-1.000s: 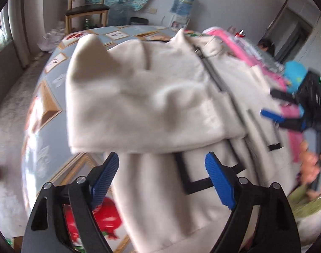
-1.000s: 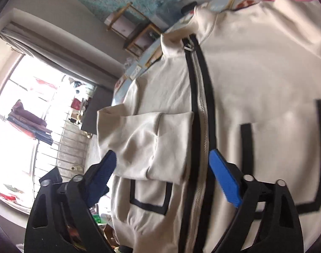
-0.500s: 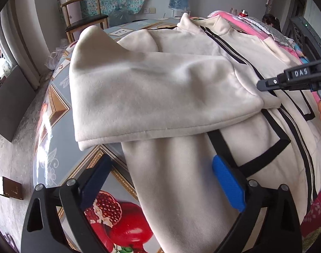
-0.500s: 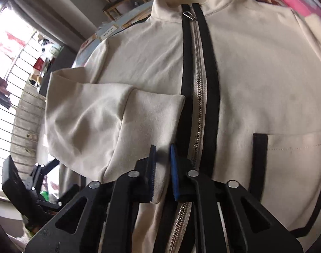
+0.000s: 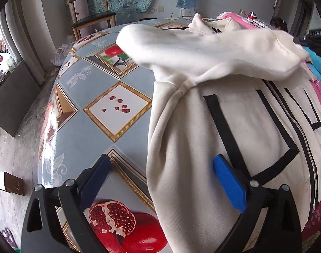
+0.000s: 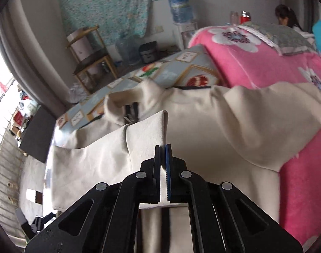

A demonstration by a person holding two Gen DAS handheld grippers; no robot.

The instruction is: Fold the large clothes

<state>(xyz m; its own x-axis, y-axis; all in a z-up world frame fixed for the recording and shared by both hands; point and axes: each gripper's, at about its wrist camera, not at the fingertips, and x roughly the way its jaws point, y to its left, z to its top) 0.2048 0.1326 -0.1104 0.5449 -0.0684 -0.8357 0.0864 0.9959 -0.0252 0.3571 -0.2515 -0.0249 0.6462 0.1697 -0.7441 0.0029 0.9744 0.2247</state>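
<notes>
On the table [image 5: 80, 97], at its left edge: bare patterned cloth now, where half a second back the folded sleeve [image 5: 202, 48] lay flat over the jacket [image 5: 202, 139]. Now lifted, blurred, stretched across the top of the left view toward the right. Left gripper [image 5: 162, 181] low over the jacket's near hem, jaws wide apart, clamped on nothing, one pad above the tablecloth, the other above cream fabric beside a black pocket trim. Jaws a touch wider than a second ago.

Further right, right gripper [image 6: 163, 160]: jaws together, pinched on the sleeve's cuff edge, cream fabric standing up from between the pads. Spread open a second ago; already shut on the cuff half a second ago, low over the zip; raised since, with the view tipped toward the room.

Jacket: cream, black zip band and black pocket outlines, spread front-up on the table, collar at the far end, far side draped over a pink blanket [image 6: 255, 67].

Around: wooden chair [image 5: 90, 14] at left, flowered cloth on the wall, water bottle [image 6: 179, 8], a person seated at far right. Pink blanket crowding the jacket's right side.
</notes>
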